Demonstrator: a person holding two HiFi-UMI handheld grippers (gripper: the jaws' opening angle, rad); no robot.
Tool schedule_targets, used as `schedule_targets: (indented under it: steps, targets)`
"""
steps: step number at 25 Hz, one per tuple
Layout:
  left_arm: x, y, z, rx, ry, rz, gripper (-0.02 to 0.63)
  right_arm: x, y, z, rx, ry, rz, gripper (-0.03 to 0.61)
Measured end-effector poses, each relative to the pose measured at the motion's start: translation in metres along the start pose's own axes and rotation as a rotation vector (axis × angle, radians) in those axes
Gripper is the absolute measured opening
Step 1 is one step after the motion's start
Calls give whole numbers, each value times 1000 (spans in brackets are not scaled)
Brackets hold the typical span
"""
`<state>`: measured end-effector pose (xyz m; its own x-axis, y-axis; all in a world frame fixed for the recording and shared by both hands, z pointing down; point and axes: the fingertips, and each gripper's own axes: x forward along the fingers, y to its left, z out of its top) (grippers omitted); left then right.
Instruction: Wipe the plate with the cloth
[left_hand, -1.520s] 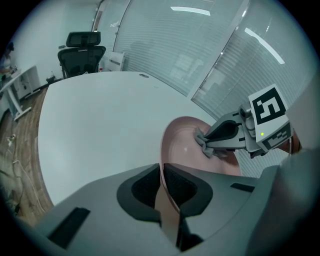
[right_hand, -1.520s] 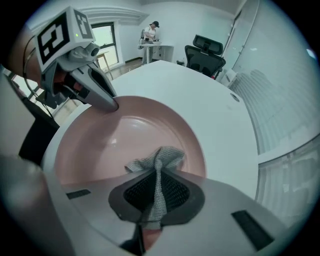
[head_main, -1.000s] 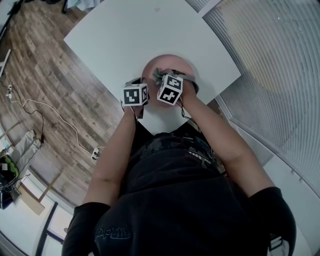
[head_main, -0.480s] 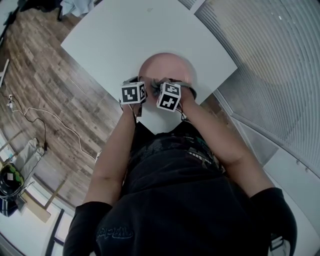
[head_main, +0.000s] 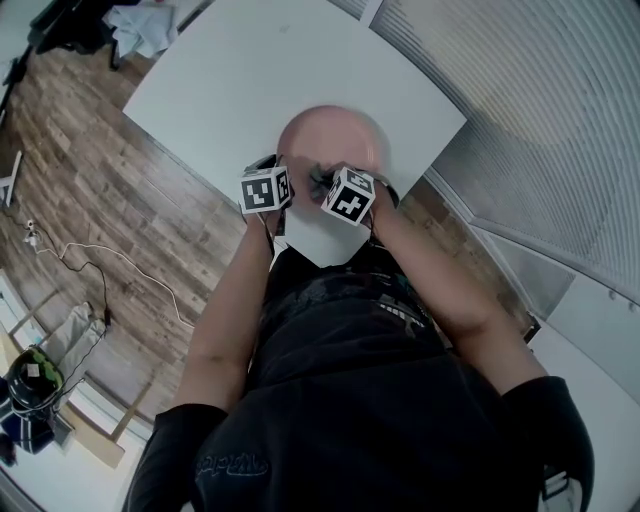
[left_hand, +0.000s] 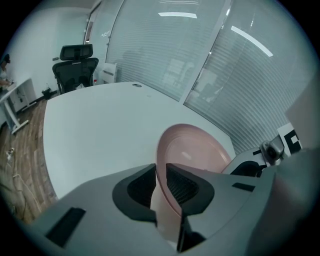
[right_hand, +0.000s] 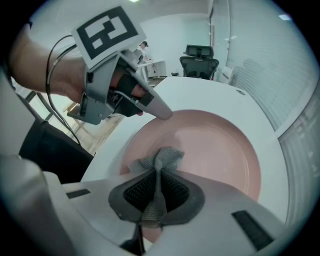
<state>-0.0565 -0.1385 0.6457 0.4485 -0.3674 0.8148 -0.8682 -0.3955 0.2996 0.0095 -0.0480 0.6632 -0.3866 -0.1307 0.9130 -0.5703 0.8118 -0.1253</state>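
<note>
Left tool (left_hand: 161, 174) is seen with its jaws opening. The near rim of the pink plate (right_hand: 215, 145) stands between the pads and fills the gap, so no space shows on either side. Right tool (right_hand: 159, 176) is pressed together on a grey mesh cloth (right_hand: 163, 158), which is pinched along its length, with a small bunched end left free beyond the tips. That end rests on the inner face of the plate, just inside its nearest rim. The plate is set on the white worktop (left_hand: 100, 130), close to the edge nearest the person, and both tools are at its near side.

The plate is judged stiff, smooth and fairly light. It is likely to skate on the bare worktop when rubbed, and it may be brittle if knocked. It is best steadied by the rim, where a thin lip is offered to the pads. The cloth is judged soft and limp, and little of it is exposed. More of it could be spread on the plate if it were held further back.
</note>
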Motion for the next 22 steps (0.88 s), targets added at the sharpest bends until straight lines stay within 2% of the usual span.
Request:
schedule_targets:
  steps: [10, 15, 19, 22]
  targets:
    - [-26, -24, 18, 108, -66, -45, 64, -41, -13, 3, 199, -156, -72, 43]
    - [-52, -41, 22, 136, -106, -106, 64, -70, -12, 15, 316, -274, -119, 43]
    - [-68, -57, 18, 190, -107, -162, 63, -88, -12, 21, 422, -362, -136, 43]
    - [-75, -69, 14, 227, -106, -191, 42, -99, -11, 21, 450, -402, -162, 43]
